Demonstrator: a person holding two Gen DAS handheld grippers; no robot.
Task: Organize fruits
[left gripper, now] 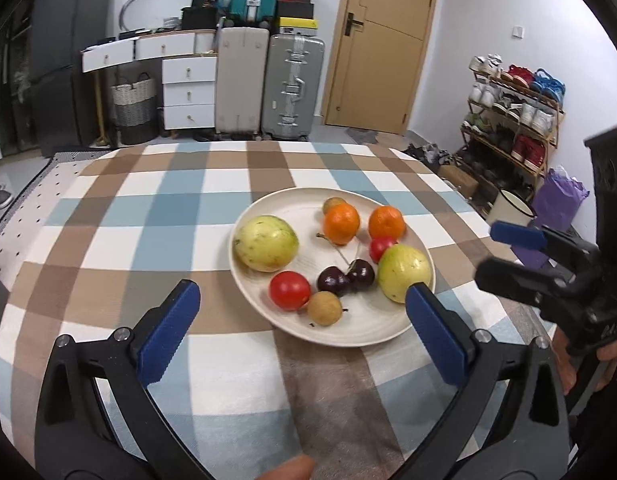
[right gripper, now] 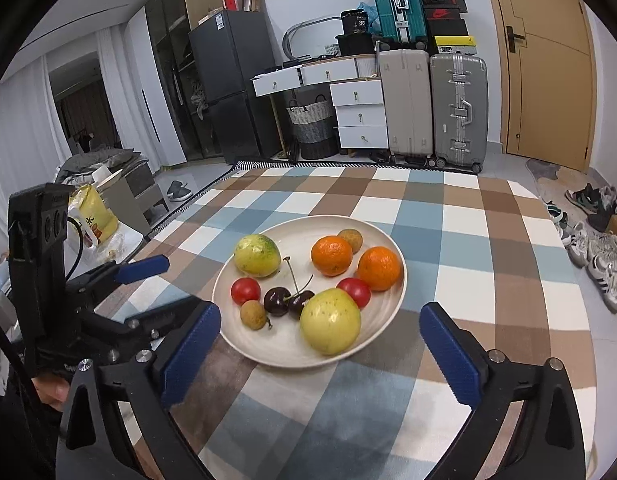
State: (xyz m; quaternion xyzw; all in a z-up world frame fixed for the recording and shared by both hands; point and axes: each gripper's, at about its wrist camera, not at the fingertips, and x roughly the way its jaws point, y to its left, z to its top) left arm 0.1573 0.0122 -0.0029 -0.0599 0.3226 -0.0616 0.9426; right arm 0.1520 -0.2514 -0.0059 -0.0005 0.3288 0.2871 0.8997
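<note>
A cream plate (left gripper: pixel 364 330) (right gripper: pixel 284 344) on the checked tablecloth holds two yellow-green guavas (left gripper: pixel 266 243) (right gripper: pixel 330 320), two oranges (left gripper: pixel 341 223) (right gripper: pixel 378 268), two red tomatoes (left gripper: pixel 289 290) (right gripper: pixel 245 290), a pair of dark cherries (left gripper: pixel 346 278) (right gripper: pixel 286 300) and two brown longans (left gripper: pixel 324 308) (right gripper: pixel 253 315). My left gripper (left gripper: pixel 302 304) is open and empty, just short of the plate's near rim. My right gripper (right gripper: pixel 320 326) is open and empty, its fingers either side of the plate's near edge. The right gripper also shows in the left wrist view (left gripper: pixel 508 254), and the left gripper shows in the right wrist view (right gripper: pixel 148 276).
The checked tablecloth (left gripper: pixel 148 216) (right gripper: pixel 468 264) covers the table. Beyond its far edge stand suitcases (left gripper: pixel 294 88), white drawers (left gripper: pixel 188 92) and a door (left gripper: pixel 382 44). A shoe rack (left gripper: pixel 512 120) is at the right; a yellow bag (right gripper: pixel 94 216) sits left of the table.
</note>
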